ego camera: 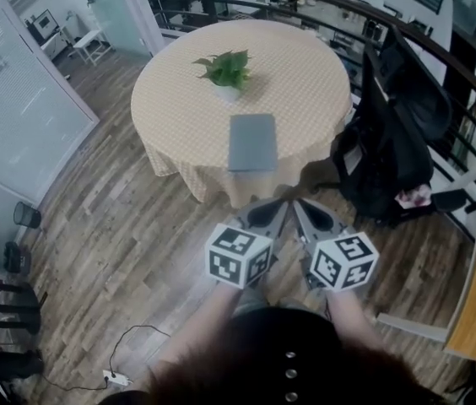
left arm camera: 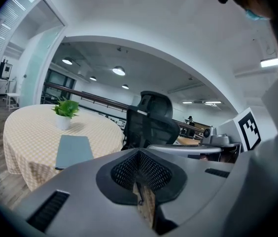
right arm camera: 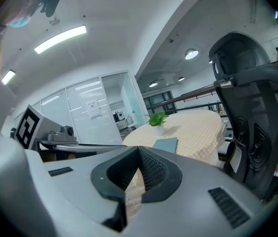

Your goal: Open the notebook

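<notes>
In the head view, the closed grey notebook (ego camera: 252, 142) lies flat on the round checked table (ego camera: 179, 116). It sits near the table's front edge, just this side of the potted plant (ego camera: 225, 70). Its long axis runs straight away from the person, one short end toward the plant and the other toward the edge. The left gripper (ego camera: 277, 207) and right gripper (ego camera: 304, 207) hang side by side over the wooden floor, well short of the table, with a black chair (ego camera: 394, 133) off to the right. The step in hand looks like the reach. A good approach would bring both tools in low toward the book's near end. One could press the body down while the other parts its jaws just enough to catch the cover's free long edge. Which long edge is the spine cannot be told from here, so that is worth settling first. In the left gripper view, the left gripper's (left arm camera: 140, 181) jaws are together with nothing between them. The notebook (left arm camera: 73, 150) lies ahead and to the left, its length receding toward the plant (left arm camera: 66, 110). In the right gripper view, the right gripper's (right arm camera: 131, 181) jaws also meet, empty. The notebook (right arm camera: 165, 143) shows small and far off, in front of the plant (right arm camera: 157, 120).
</notes>
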Action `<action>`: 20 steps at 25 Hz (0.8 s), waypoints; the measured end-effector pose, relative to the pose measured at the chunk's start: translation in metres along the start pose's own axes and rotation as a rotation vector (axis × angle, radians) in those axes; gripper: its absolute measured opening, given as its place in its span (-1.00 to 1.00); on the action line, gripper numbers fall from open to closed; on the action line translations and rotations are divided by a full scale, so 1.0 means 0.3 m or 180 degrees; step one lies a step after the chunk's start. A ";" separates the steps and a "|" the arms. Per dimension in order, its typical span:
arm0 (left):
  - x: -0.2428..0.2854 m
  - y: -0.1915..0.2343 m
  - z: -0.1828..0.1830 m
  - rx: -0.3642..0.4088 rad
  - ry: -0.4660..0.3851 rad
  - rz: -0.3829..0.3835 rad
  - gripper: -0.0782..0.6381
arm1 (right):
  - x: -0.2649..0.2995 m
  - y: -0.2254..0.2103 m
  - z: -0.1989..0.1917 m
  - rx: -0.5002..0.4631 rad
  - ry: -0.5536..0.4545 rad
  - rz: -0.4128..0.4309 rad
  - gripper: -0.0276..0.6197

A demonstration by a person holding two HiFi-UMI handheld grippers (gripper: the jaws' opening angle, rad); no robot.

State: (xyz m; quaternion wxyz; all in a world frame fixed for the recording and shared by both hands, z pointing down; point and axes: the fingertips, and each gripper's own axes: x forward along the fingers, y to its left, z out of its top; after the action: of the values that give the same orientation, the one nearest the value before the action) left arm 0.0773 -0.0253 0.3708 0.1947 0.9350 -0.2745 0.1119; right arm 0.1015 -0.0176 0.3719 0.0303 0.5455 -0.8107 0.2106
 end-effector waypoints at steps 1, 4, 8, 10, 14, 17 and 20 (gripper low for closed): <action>0.013 0.026 0.014 -0.0010 0.0007 -0.0008 -0.75 | 0.029 -0.008 0.011 -0.0011 0.0023 -0.0016 -0.88; 0.062 0.096 0.057 -0.0037 0.0038 -0.0081 -0.75 | 0.107 -0.041 0.042 -0.0009 0.0082 -0.0091 -0.88; 0.122 0.180 0.111 -0.0013 0.0084 -0.0179 -0.75 | 0.192 -0.095 0.082 0.0041 0.0097 -0.0201 -0.88; 0.156 0.218 0.136 0.0000 0.0097 -0.0223 -0.75 | 0.232 -0.127 0.100 0.0063 0.0079 -0.0247 -0.88; 0.223 0.282 0.164 0.0060 0.0167 -0.0300 -0.75 | 0.308 -0.178 0.139 0.0091 0.0029 -0.0333 -0.88; 0.267 0.318 0.180 0.0076 0.0225 -0.0364 -0.75 | 0.355 -0.196 0.170 0.0104 -0.0009 -0.0388 -0.88; 0.306 0.343 0.196 0.0124 0.0270 -0.0432 -0.75 | 0.401 -0.223 0.183 0.0115 -0.0012 -0.0428 -0.88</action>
State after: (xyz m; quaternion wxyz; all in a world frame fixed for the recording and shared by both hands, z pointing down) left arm 0.1017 -0.1731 0.3782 0.1950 0.9495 -0.1998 0.1433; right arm 0.1229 -0.1643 0.3760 0.0330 0.5995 -0.7683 0.2216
